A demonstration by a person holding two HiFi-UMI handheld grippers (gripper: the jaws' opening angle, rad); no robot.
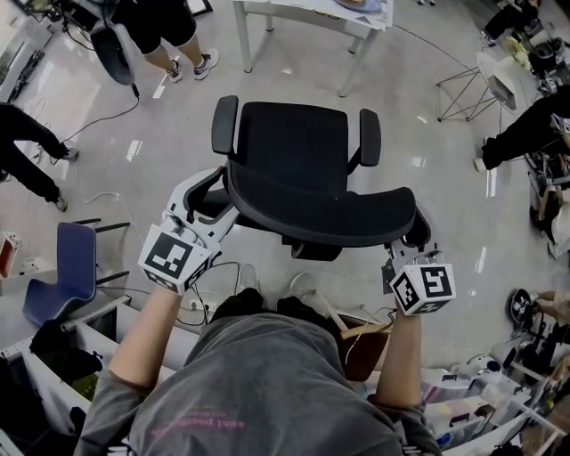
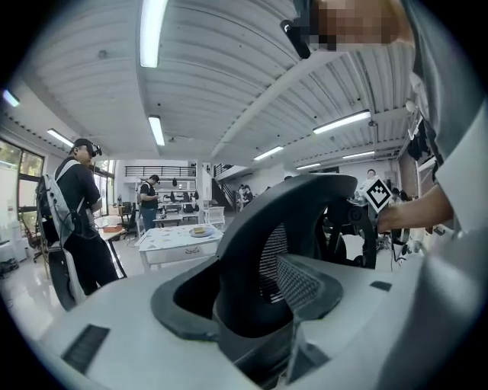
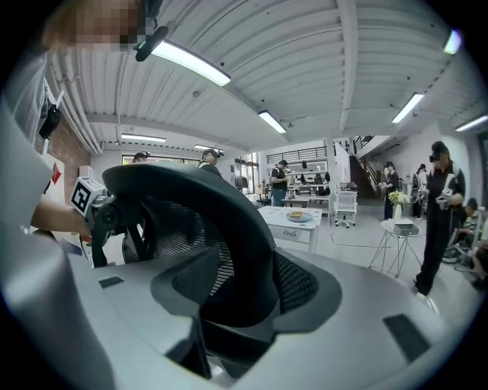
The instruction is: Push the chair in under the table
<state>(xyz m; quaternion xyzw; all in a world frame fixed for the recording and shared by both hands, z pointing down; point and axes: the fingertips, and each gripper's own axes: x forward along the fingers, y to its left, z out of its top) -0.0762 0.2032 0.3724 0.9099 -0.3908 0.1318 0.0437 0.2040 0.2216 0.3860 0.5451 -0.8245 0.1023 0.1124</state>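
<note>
nearest is the person's grey shirt [image 1: 258,392], with both forearms reaching forward. the left gripper [image 1: 214,198] sits at the left end of the backrest [image 1: 321,209], and its marker cube [image 1: 174,258] is nearest the body. its jaws are spread wide, with the backrest's rim and mesh between them. its own view shows no clear pinch on the rim. the right gripper [image 1: 411,233] mirrors it at the right end of the backrest. its jaws are likewise spread wide with the rim between them, and its cube [image 1: 423,287] faces up.

the chair [image 1: 294,142] is black and stands on the glossy floor [image 1: 178,116] just ahead of the person. its backrest is toward them and its seat points away. its two armrests [image 1: 224,125] flank the seat.

past the seat is a stretch of bare floor, then the white table [image 1: 294,9] at the top edge of the head view. the chair stands well apart from the table. both gripper views show a dish [image 2: 200,231] on the table.

to the left, a blue chair [image 1: 67,267] stands near a cluttered bench. a wire stand [image 1: 463,93] is off to the right. farther out, people stand around: one by the table's left [image 1: 165,27], one at the left edge [image 1: 22,142] and one at the right [image 1: 525,134].
</note>
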